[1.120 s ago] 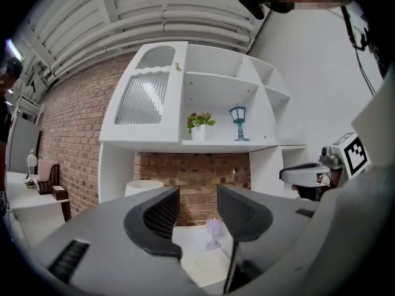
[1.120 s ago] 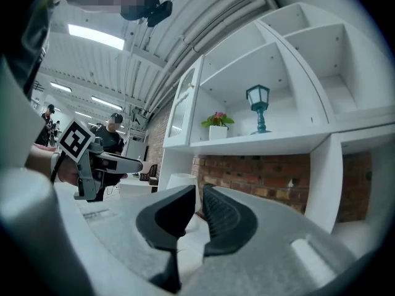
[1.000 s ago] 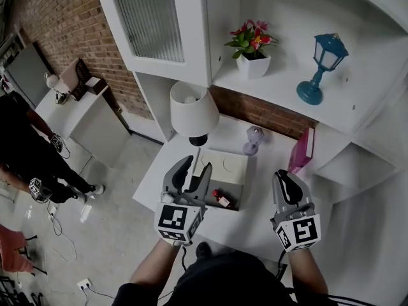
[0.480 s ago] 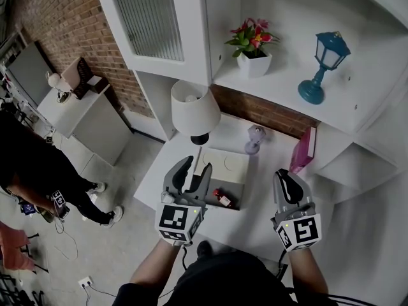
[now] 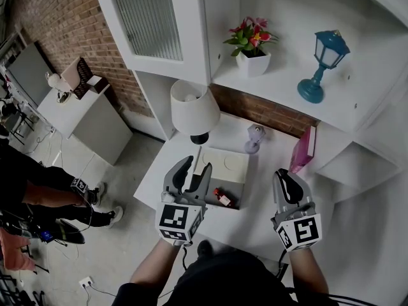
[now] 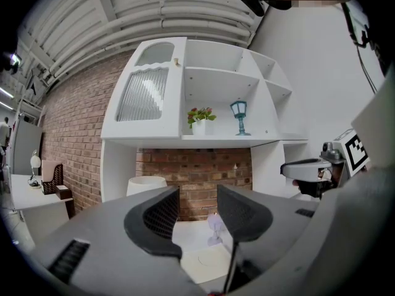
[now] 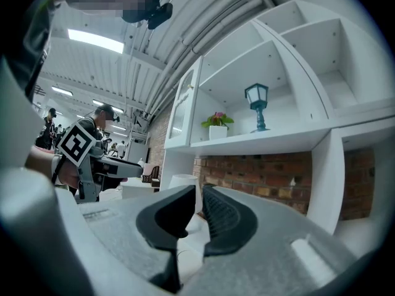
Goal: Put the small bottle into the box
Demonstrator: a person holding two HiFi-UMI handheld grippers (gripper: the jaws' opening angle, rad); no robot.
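Bottle, sm, red, lying in open box

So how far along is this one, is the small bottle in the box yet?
Done, it seems: the small bottle lies in the dark inside of the box, beside what looks like its open lid. In hand: nothing; the left hand-held gripper is open and empty, the right hand-held gripper shut and empty. Left: at most closing the lid.

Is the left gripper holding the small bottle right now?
No, the left gripper stands open with nothing between its jaws, and the small bottle lies apart from it.
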